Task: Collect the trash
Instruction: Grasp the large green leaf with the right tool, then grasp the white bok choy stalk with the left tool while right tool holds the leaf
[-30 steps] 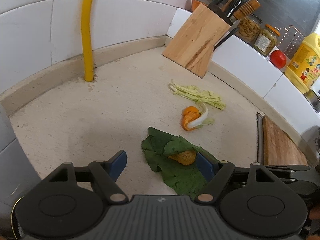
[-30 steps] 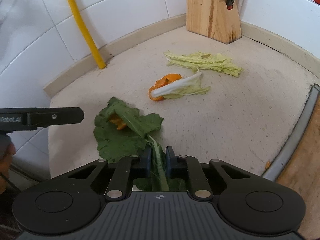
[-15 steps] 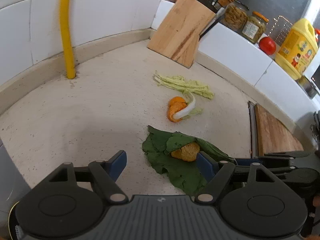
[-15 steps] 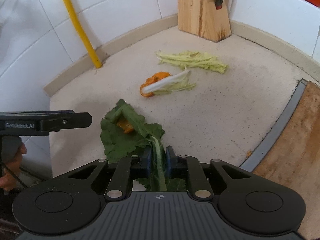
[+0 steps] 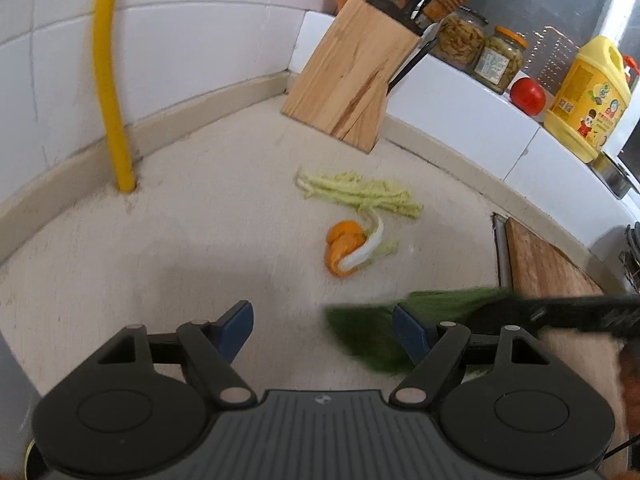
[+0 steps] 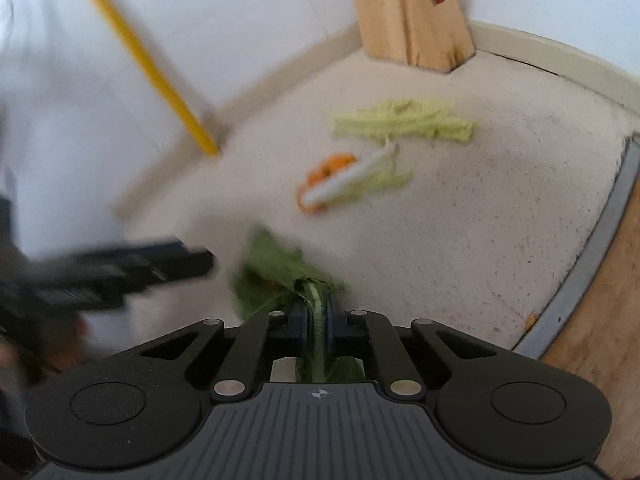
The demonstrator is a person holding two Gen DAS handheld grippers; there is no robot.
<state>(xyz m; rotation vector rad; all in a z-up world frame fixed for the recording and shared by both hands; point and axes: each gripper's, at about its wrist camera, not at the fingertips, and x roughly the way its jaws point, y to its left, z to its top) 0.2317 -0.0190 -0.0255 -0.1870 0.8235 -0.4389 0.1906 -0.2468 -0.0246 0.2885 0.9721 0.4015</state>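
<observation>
While its stalk runs straight back between the pads of the right gripper (image 6: 316, 314), the big green leaf (image 6: 276, 276) fans forward and to the left of that tool, its long axis in line with the fingers. The jaws are pressed together on the pale stem. Whether the blade rests on the countertop (image 6: 480, 220) or hangs just above it cannot be told through the blur.

Further ahead of the right gripper lies an orange peel (image 6: 328, 168) with a white cabbage stalk (image 6: 352, 178) across it, and beyond those a strip of pale green leaf (image 6: 404, 124) lying crosswise. Bare counter stretches to the right as far as a metal strip and a wooden board (image 6: 608, 320); ahead it ends at the tiled wall, a yellow pipe (image 6: 160, 72) and a knife block (image 6: 408, 12).

The left gripper (image 5: 322, 330) is spread wide with nothing between its blue pads; the leaf shows as a green smear beside its right finger, with the right tool's dark finger just past it. Only the left wrist view shows the ledge behind the block: jars (image 5: 476, 46), a tomato (image 5: 528, 96) and a yellow oil jug (image 5: 588, 96).
</observation>
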